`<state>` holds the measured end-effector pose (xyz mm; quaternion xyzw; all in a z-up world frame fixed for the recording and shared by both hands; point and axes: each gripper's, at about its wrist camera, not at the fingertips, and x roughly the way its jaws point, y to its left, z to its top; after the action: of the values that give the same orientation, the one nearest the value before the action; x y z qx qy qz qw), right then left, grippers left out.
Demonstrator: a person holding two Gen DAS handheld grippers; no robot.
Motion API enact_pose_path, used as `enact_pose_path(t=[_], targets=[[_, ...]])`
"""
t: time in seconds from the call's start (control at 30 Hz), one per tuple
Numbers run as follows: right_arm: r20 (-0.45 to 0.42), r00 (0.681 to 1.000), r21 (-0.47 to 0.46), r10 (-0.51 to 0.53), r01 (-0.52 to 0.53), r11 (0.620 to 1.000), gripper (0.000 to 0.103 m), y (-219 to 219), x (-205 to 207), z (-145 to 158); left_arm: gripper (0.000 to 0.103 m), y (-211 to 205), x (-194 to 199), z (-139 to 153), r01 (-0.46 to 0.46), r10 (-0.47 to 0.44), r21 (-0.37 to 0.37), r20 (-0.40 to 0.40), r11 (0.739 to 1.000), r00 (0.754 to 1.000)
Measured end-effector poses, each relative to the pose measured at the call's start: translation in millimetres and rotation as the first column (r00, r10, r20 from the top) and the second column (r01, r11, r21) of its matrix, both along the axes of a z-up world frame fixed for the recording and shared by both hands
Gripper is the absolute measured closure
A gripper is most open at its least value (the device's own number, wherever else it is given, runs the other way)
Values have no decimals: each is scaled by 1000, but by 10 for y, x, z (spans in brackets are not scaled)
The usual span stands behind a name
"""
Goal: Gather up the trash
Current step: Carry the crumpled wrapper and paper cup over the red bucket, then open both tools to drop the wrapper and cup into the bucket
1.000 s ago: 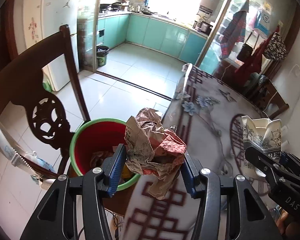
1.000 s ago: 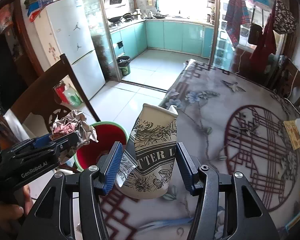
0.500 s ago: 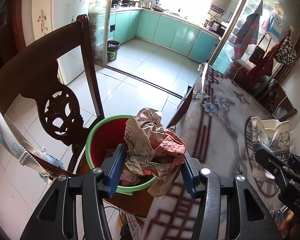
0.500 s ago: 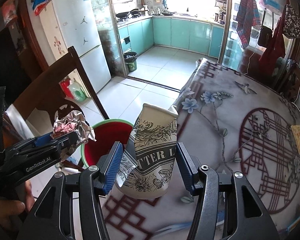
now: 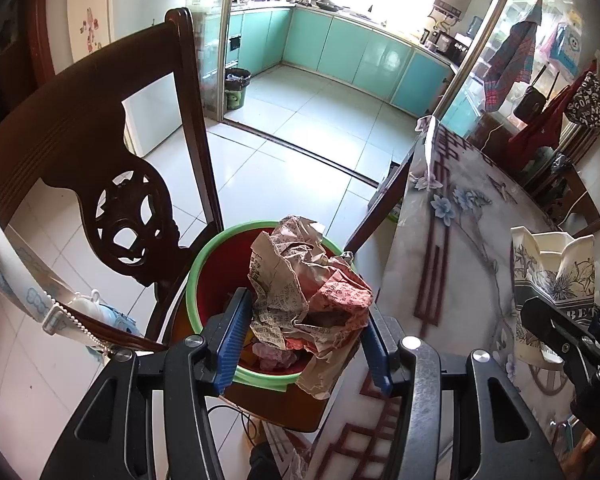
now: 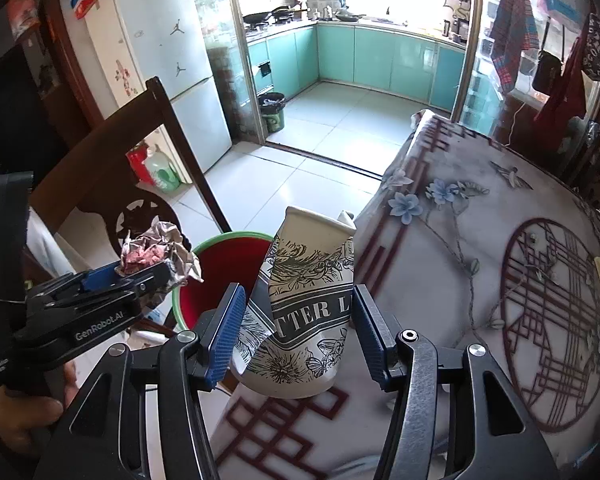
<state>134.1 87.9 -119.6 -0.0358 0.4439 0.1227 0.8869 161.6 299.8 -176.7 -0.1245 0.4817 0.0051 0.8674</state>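
At lower centre of the left wrist view, the left gripper [image 5: 304, 338] had its fingers clamped on a crumpled paper wad [image 5: 306, 292], above the red bin [image 5: 220, 276] just beyond. In the right wrist view, the right gripper's [image 6: 298, 334] fingers squeezed a dented paper cup [image 6: 308, 312] over the counter [image 6: 460, 264] edge.

Paper cup [image 6: 308, 312], centre of right wrist view: banner lettering "TTER L", partly cut off. Left gripper [image 6: 140, 276] body, 9 o'clock: "GenRobot.AI". Crumpled wrapper [image 5: 308, 292]: fine print, illegible. Fridge [image 6: 168, 40], 11 o'clock: jumping-figure stickers.
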Motion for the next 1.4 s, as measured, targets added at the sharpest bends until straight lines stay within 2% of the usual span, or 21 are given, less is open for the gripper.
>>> enact_pose_path(t=[0.7,1.0,1.07,1.13,1.2,1.33,1.4], targets=[[-93,995,11,45,-44,999,50,280,373,-300,53,219,355,-410,0,2,16,-112,1000,994],[-113,992,4,49,-49,999,50,412,510,-382,53,352,508,-483,0,2,22,-125,1000,992],[-118,992,2,49,-49,999,50,419,539,-401,50,364,547,-525,4,-1,19,-137,1000,991],[-135,990,1,48,-49,999,42,427,569,-431,46,362,572,-560,7,-5,12,-147,1000,989],[-134,990,-3,44,-45,999,40,415,567,-429,42,359,599,-582,4,-1,16,-157,1000,988],[-122,992,-17,29,-31,999,32,381,543,-384,42,345,629,-603,1,-1,0,-164,1000,986],[-115,993,-25,18,-21,999,31,338,522,-356,42,298,628,-571,3,-4,-6,-152,1000,988]])
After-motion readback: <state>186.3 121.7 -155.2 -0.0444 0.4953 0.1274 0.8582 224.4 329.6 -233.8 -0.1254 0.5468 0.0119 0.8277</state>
